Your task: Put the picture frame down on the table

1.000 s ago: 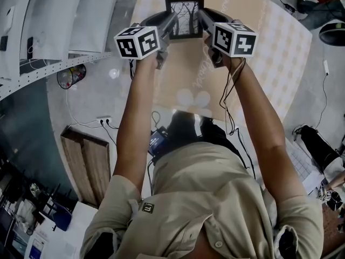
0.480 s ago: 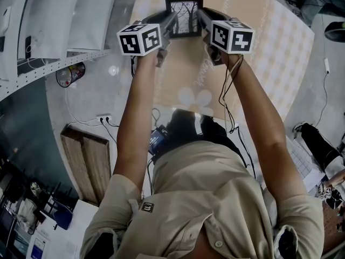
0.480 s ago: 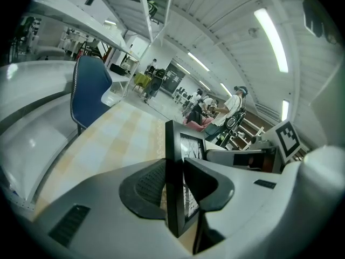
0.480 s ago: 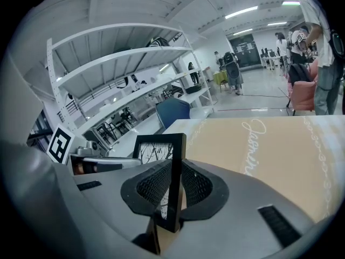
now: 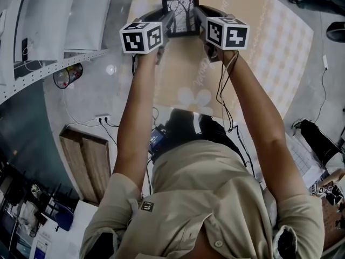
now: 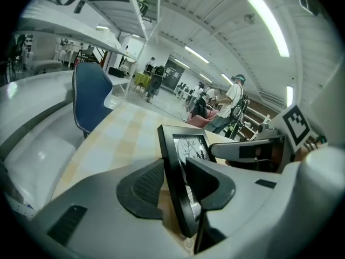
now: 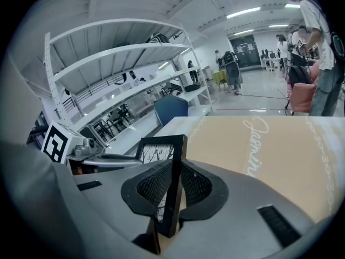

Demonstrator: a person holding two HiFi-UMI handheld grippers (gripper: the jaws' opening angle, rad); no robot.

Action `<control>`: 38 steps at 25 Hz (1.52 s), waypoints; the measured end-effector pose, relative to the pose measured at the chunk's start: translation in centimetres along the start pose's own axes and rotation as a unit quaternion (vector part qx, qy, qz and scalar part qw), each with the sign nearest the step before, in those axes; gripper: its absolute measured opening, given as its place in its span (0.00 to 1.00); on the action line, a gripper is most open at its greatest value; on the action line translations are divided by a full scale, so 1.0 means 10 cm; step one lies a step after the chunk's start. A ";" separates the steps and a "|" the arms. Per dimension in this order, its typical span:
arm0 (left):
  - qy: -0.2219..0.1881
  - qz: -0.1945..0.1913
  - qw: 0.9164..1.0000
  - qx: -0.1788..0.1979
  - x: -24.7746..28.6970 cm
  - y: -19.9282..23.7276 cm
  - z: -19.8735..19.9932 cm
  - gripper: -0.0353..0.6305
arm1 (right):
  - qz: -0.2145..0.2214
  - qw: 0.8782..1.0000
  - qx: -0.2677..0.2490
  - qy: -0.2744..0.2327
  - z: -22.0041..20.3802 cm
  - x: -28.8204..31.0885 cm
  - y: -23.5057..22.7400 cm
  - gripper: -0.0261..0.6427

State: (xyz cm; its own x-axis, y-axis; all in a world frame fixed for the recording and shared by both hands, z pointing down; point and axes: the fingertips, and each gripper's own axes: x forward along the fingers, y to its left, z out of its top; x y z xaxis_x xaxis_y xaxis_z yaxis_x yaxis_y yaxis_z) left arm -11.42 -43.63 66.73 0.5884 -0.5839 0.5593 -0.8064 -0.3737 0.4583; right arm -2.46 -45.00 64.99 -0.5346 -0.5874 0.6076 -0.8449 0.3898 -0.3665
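a person holds a black picture frame (image 5: 180, 15) upright over a tan table (image 5: 259, 53), one gripper at each side edge. the left gripper (image 5: 170, 21) has just been opening its jaws; the frame stands loose between them, a sliver of table showing beside one pad. the right gripper (image 5: 199, 15) is clenched on the frame's other edge, both mesh pads pressing it. whether the frame's base touches the table cannot be told.
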 end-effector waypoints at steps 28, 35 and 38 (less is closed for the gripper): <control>0.030 0.065 0.995 0.064 0.17 0.17 -0.09 0.26 | -0.020 0.999 -0.034 0.037 -0.10 0.26 -0.13 0.13; 0.032 0.069 0.995 0.062 0.14 0.18 -0.11 0.26 | -0.025 0.998 -0.043 0.047 -0.10 0.29 -0.11 0.13; 0.036 0.080 0.994 0.072 0.12 0.19 -0.11 0.26 | -0.023 0.997 -0.048 0.048 -0.07 0.30 -0.09 0.13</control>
State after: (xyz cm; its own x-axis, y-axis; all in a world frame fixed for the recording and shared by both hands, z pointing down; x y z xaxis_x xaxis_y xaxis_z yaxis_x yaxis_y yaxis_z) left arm -12.21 -44.29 69.03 0.4503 -0.5936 0.6670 -0.8870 -0.3830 0.2580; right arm -3.27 -46.59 67.66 -0.4865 -0.5381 0.6883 -0.8603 0.4323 -0.2701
